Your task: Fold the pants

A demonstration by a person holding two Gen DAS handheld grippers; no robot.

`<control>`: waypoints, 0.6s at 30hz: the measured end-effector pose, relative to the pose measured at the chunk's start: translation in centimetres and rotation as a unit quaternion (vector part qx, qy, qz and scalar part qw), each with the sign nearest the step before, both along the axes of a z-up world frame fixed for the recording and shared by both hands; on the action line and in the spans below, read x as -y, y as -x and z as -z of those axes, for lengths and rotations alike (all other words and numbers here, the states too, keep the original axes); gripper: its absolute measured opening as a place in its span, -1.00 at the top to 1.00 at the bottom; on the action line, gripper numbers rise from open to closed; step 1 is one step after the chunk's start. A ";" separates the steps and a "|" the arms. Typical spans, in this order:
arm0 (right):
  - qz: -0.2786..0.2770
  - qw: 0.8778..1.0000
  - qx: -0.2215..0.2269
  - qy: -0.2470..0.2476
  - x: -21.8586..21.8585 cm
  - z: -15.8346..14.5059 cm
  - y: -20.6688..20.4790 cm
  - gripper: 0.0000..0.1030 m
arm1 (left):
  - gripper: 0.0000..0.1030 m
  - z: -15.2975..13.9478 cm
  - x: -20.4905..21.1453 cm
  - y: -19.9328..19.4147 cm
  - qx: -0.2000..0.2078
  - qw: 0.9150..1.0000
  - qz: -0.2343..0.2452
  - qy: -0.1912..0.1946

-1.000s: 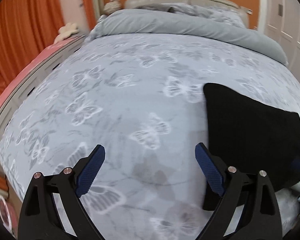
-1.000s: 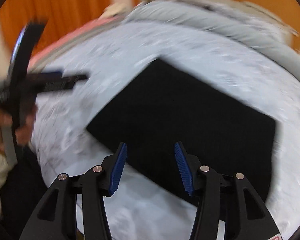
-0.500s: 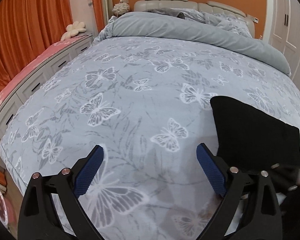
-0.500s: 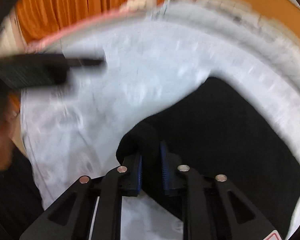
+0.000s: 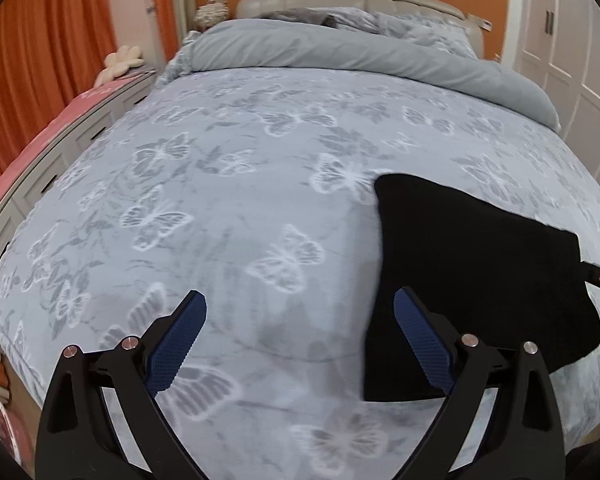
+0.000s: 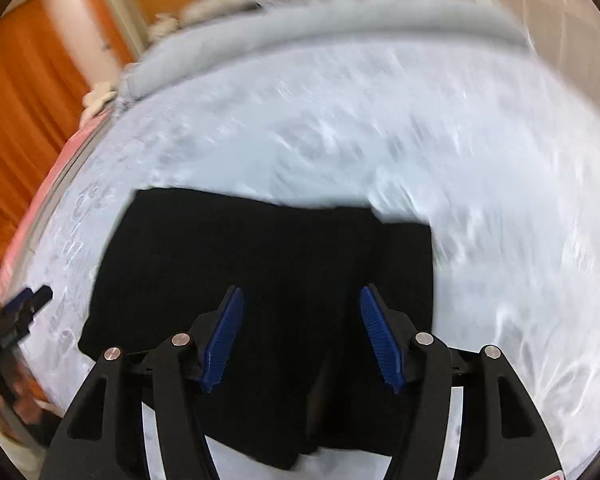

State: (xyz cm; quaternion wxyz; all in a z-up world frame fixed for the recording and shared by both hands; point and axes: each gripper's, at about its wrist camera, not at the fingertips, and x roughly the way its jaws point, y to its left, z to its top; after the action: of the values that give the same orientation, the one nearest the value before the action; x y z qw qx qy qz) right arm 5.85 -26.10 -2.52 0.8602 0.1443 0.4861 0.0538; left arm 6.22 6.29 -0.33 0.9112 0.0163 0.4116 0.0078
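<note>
pants (image 6: 260,280), black and already folded into a compact block, lie flat on the butterfly-print bedspread (image 5: 220,200) near the foot of the bed, toward its right side in the left wrist view; no label or writing on them can be read. their left edge runs straight, and one far corner sits slightly stepped (a second layer shows there in the blurred right wrist view). right gripper (image 6: 300,340) hovers over the near part of the pants, its jaws having just been opening; they now stand apart with only the cloth below them, nothing clamped. left gripper (image 5: 300,344) hangs wide open over bare bedspread just left of the pants, holding nothing. a broad stretch of bedspread lies free to the left and beyond, up to the rolled grey duvet (image 5: 360,56) at the headboard.
</note>
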 end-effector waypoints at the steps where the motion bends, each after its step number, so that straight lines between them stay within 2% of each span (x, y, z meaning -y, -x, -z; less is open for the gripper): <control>1: -0.016 0.999 -0.023 -0.026 0.3 1.2 -0.2 -0.16 | -0.81 0.2 0.9 -0.1 -0.004 1.000 0.007 -0.002; 2: -0.024 0.999 -0.031 -0.034 0.2 1.8 -0.3 -0.15 | -0.81 0.4 1.6 -0.1 -0.007 1.000 0.012 -0.002; 4: -0.028 0.999 -0.038 -0.013 -0.6 3.0 -0.4 -0.15 | -0.82 0.6 2.5 -0.3 -0.013 1.000 0.020 0.004; 5: -0.026 0.999 -0.033 -0.012 -0.6 3.1 -0.4 -0.01 | -0.82 0.7 3.2 -0.3 -0.018 0.999 0.026 0.013; 6: -0.028 0.999 -0.026 -0.009 -0.9 3.0 -0.3 0.32 | -0.82 0.8 3.8 -0.4 -0.022 0.999 0.032 0.020; 7: -0.044 0.999 -0.020 -0.021 -1.2 2.4 -0.3 0.41 | -0.82 0.8 4.1 -0.5 -0.024 0.999 0.035 0.024; 8: -0.048 0.998 -0.010 -0.029 -1.5 1.9 0.0 0.72 | -0.82 0.8 4.7 -0.6 -0.025 0.999 0.039 0.027; 10: -0.057 0.998 0.037 -0.007 -1.4 -0.8 0.3 0.73 | -0.82 0.8 5.7 -0.6 -0.023 0.998 0.046 0.026; 11: -0.052 0.998 0.045 0.007 -1.0 -1.4 0.5 0.71 | -0.83 0.8 6.1 -0.6 -0.022 0.998 0.048 0.024; 12: -0.045 0.998 0.042 0.020 -0.4 -1.3 0.0 0.67 | -0.84 0.9 6.4 -0.5 -0.022 0.998 0.050 0.023; 13: -0.032 0.999 0.014 0.042 0.3 0.2 -0.7 0.65 | -0.89 1.2 6.9 -0.6 -0.024 0.998 0.054 0.021; 15: -0.018 0.999 -0.020 0.038 1.2 2.9 -1.6 0.56 | -0.89 2.0 7.8 -0.8 -0.033 0.998 0.059 0.007; 18: -0.011 1.000 -0.006 0.027 1.4 1.7 -1.0 0.55 | -0.89 3.1 8.8 -0.9 -0.048 0.997 0.067 -0.007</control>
State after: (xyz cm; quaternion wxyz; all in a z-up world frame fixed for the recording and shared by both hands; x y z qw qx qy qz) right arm 6.85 -27.46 -4.18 0.8603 0.1156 0.4941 0.0491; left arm 7.17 -2.50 -3.39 0.8889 0.0506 0.4525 -0.0507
